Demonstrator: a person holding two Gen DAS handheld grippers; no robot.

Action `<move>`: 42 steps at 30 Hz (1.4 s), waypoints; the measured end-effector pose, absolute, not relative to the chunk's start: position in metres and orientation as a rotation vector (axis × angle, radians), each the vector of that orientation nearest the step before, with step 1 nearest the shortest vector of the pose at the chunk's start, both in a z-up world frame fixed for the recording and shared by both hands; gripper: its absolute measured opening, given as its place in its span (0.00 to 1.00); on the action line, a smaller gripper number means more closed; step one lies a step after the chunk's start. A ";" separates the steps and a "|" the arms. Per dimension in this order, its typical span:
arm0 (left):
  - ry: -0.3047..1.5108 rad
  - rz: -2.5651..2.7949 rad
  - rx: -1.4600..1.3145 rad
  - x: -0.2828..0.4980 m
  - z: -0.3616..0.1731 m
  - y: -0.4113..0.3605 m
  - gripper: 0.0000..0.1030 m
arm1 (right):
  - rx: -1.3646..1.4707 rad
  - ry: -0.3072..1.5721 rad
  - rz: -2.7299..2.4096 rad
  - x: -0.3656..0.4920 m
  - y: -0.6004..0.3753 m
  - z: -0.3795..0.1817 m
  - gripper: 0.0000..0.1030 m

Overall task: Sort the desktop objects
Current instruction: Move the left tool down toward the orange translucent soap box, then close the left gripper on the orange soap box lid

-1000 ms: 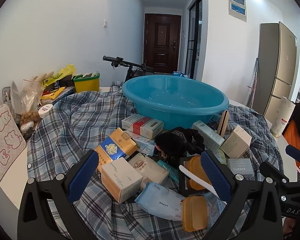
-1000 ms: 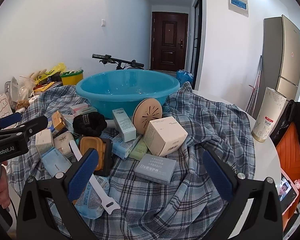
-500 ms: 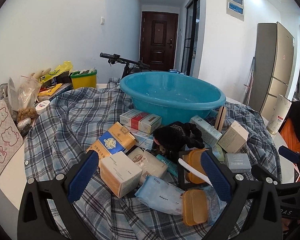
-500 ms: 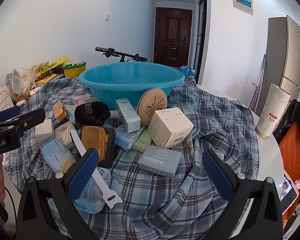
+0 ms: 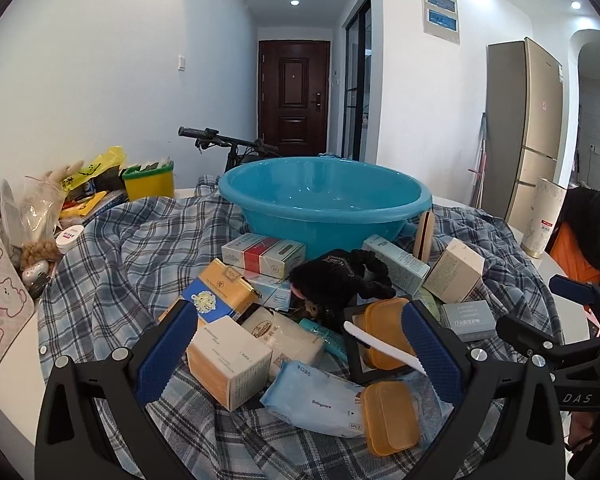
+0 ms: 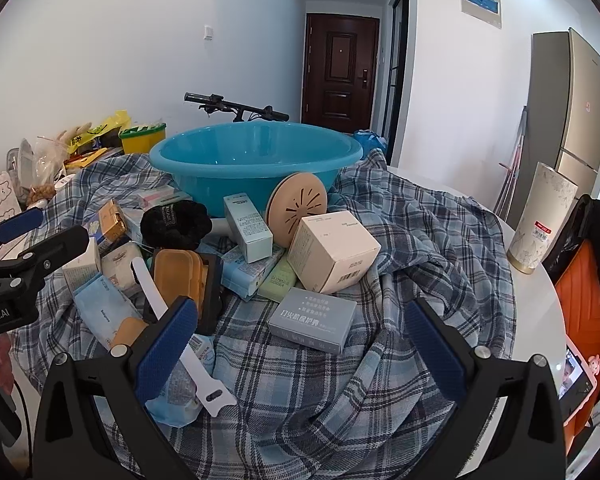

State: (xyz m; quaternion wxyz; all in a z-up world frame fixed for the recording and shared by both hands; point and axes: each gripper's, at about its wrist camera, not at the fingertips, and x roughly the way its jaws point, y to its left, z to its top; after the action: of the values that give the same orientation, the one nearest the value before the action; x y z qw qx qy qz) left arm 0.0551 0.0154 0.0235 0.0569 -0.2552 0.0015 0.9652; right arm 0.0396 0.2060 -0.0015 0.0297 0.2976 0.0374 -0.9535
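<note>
A: Log the tongs first. Left tongs [image 5: 296, 344]: jaws spread wide, nothing between the pads. Right tongs [image 6: 300, 344]: likewise wide open, empty. Both hover over the clutter on the plaid cloth [image 6: 420, 216] that covers the tabletop.

B: Agreed. Where do the goods lie?

A: Heaped in front of the blue basin [image 5: 324, 200], which looks empty. The basin is my guess for the destination. Directly ahead of the left tongs: an orange-and-white box [image 5: 230, 360], just beyond the left pad, with a wipes packet [image 5: 316, 398] beside it.

B: And for the right tongs?

A: A flat grey box [image 6: 312, 318] lies straight ahead, between the two pads in the right view. Its long axis runs crosswise, roughly left to right, slightly skewed. A larger cream cube box [image 6: 332, 250] sits behind it, touching or nearly so; cannot tell which.

B: Nearer hand?

A: The right one for the grey box; the left for the orange-and-white box. Judgement: closing on the grey box's short sides needs the right tongs lowered, perhaps turned.
</note>
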 end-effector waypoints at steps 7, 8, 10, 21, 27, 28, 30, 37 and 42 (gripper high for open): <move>0.031 3.040 -0.862 0.056 0.023 0.010 1.00 | 0.921 0.107 -2.946 0.039 0.207 -0.003 1.00; 0.024 3.024 -0.868 0.055 0.023 0.010 1.00 | 0.923 0.105 -2.946 0.039 0.208 -0.003 1.00; 0.006 2.996 -0.883 0.054 0.020 0.010 1.00 | 0.925 0.105 -2.946 0.039 0.208 -0.004 1.00; 0.010 2.867 -0.965 0.049 0.005 0.023 1.00 | 0.939 0.109 -2.942 0.038 0.208 -0.008 1.00; -0.019 2.817 -0.990 0.047 0.000 0.025 1.00 | 0.951 0.115 -2.936 0.036 0.208 -0.011 1.00; -0.022 2.815 -0.994 0.046 -0.001 0.025 1.00 | 0.952 0.115 -2.936 0.036 0.208 -0.011 1.00; -0.020 2.816 -0.997 0.046 -0.002 0.025 1.00 | 0.956 0.117 -2.936 0.036 0.208 -0.011 1.00; -0.004 2.748 -1.037 0.043 -0.014 0.031 0.82 | 0.969 0.127 -2.932 0.036 0.207 -0.014 1.00; -0.045 2.669 -1.073 0.039 -0.022 0.034 0.65 | 0.990 0.114 -2.936 0.033 0.212 -0.018 1.00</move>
State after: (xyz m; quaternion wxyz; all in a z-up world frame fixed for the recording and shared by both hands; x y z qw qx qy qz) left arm 0.0393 0.0340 -0.0216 0.1319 -0.3698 -0.0154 0.9196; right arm 0.0328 0.2121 -0.0185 0.0206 0.3192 0.0366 -0.9468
